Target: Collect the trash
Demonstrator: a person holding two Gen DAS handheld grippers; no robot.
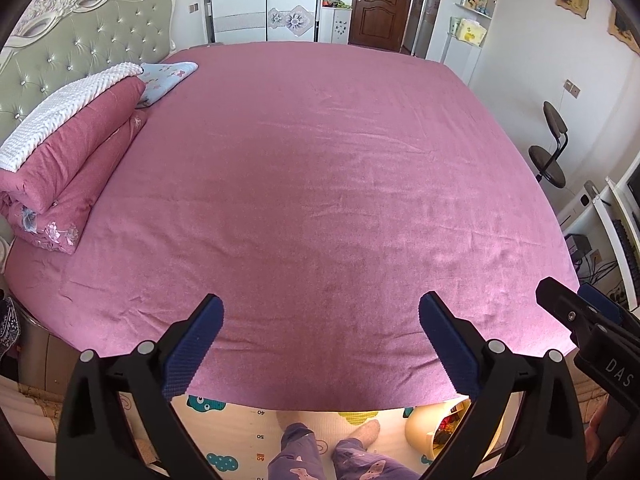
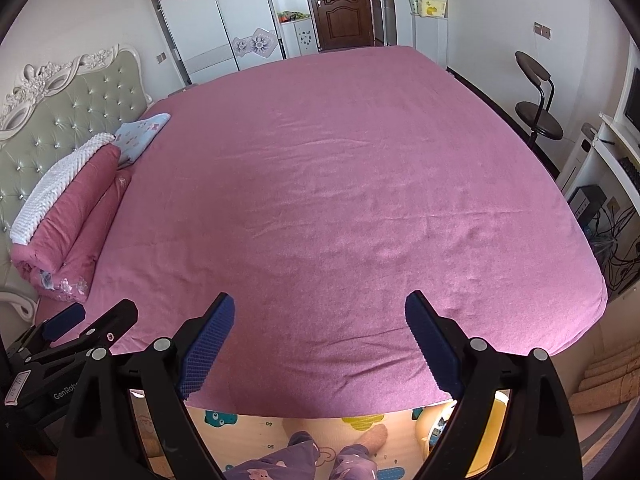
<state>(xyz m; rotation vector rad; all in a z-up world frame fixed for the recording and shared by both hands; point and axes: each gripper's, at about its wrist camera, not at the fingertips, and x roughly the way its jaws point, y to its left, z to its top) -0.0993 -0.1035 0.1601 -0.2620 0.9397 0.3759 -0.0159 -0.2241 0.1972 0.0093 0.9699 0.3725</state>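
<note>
Left gripper (image 1: 320,312) and right gripper (image 2: 320,312) both spread, holding nothing, over pink bedsheet (image 1: 320,180); folded quilt (image 1: 68,160) by headboard (image 1: 80,52); yellow bin (image 1: 420,432) beside feet.

The left gripper (image 1: 320,344) hangs over the near edge of a wide bed covered in a pink sheet (image 1: 320,168), its blue-padded jaws spread wide with nothing between them. A rolled pink quilt (image 1: 68,168) lies by the green tufted headboard (image 1: 80,48). The right gripper (image 1: 580,312) shows at the right edge. Below, a cream round bin (image 1: 420,432) stands on the patterned floor mat (image 1: 224,432) beside the person's purple-trousered legs (image 1: 292,452)
</note>
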